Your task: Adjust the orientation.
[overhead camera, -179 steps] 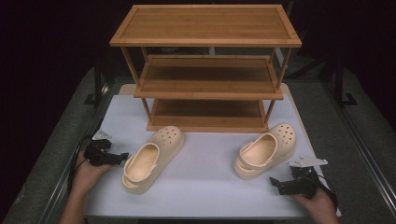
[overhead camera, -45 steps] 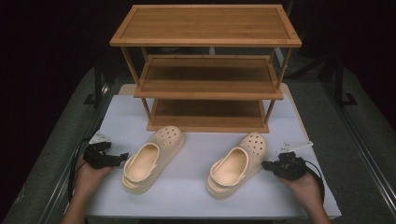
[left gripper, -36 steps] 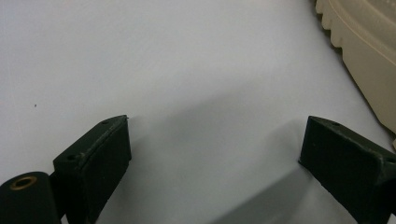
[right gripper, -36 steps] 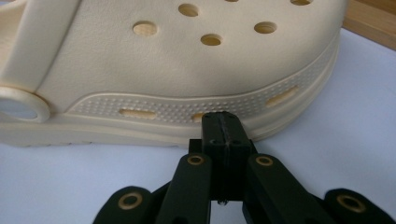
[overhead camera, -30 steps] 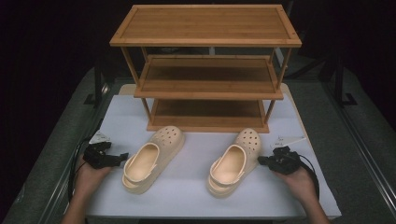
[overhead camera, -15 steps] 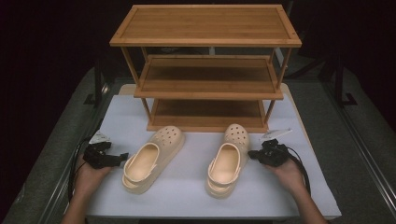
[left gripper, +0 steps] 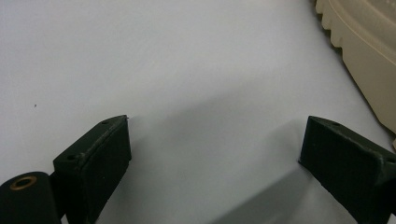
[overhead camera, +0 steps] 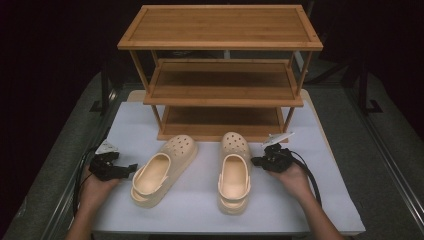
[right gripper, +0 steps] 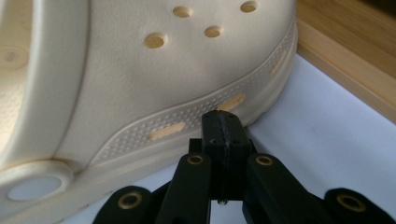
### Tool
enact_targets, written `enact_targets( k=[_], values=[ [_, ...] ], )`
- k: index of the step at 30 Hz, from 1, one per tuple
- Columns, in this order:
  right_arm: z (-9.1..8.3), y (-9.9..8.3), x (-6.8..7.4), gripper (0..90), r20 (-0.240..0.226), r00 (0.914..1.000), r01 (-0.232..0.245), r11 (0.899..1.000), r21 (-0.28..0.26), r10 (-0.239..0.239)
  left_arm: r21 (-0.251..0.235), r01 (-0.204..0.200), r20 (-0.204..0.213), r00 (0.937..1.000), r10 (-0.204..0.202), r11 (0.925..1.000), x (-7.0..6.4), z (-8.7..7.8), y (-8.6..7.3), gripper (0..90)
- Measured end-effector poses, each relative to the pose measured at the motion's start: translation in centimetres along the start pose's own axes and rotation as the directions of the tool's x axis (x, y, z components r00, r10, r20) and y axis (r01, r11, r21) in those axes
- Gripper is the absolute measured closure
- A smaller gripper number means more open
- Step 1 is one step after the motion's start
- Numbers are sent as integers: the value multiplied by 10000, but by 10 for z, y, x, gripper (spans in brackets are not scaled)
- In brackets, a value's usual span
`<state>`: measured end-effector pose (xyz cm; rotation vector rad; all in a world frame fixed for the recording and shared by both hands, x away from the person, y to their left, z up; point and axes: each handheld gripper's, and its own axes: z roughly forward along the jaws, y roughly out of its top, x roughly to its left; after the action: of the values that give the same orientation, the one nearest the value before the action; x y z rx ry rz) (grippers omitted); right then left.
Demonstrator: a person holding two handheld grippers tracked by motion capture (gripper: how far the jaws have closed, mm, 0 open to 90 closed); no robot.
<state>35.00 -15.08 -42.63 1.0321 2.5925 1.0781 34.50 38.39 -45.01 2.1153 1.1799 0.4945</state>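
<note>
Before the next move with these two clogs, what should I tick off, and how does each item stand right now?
1. Right gripper jaws closed, tips against the right clog's side: ok.
2. Right clog points toe-first at the rack: ok.
3. Left clog lined up the same way: not ok, it lies at an angle.
4. Left gripper open, nothing between its jaws: ok.
5. Bottom shelf free for shoes: ok.
6. Right clog's toe clear of the rack's base: cannot tell.

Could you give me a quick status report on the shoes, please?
Right gripper shut, tip against right shoe. Left gripper open beside left shoe, not touching. Path to shelf clear.
</note>
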Motion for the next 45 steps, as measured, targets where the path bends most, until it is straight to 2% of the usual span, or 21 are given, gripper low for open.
enact_targets(
  k=[4,13,22,27,29,31,36,38,41,45],
  values=[
    [5,4,2,899,-106,9999,-17,10000,-49,17,1,2,4,10000,-2,10000,0,0,0,78],
    [20,20,5,899,-331,9991,256,9996,-102,-259,3,0,0,10000,0,10000,0,0,0,78],
    [32,31,13,898,-584,9980,247,9995,-199,-258,3,-6,1,10000,6,10000,0,0,0,78],
    [34,33,14,898,-512,9984,250,9995,-213,-261,4,2,8,10000,-2,10000,0,0,0,78],
    [32,31,15,874,-507,9987,79,9996,-284,-94,1,-1,1,10000,1,10000,0,0,0,78],
    [30,31,15,846,-401,9991,126,9995,-294,-138,-6,0,1,10000,0,10000,0,0,0,78],
    [13,26,12,773,-110,9997,-223,9982,-550,217,-41,-48,-36,10000,47,10000,-1,-1,0,90],
    [6,22,11,739,-6,9997,-228,9967,-775,228,-22,-249,-81,9997,249,9997,-4,-5,2,141],
    [-4,18,12,691,14,9993,-376,9963,-768,378,10,-408,-100,9991,408,9992,-7,-12,5,141],
    [-16,13,16,644,159,9994,-289,9960,-841,304,-253,-294,127,9995,297,9992,-9,-23,10,143]
  ],
)
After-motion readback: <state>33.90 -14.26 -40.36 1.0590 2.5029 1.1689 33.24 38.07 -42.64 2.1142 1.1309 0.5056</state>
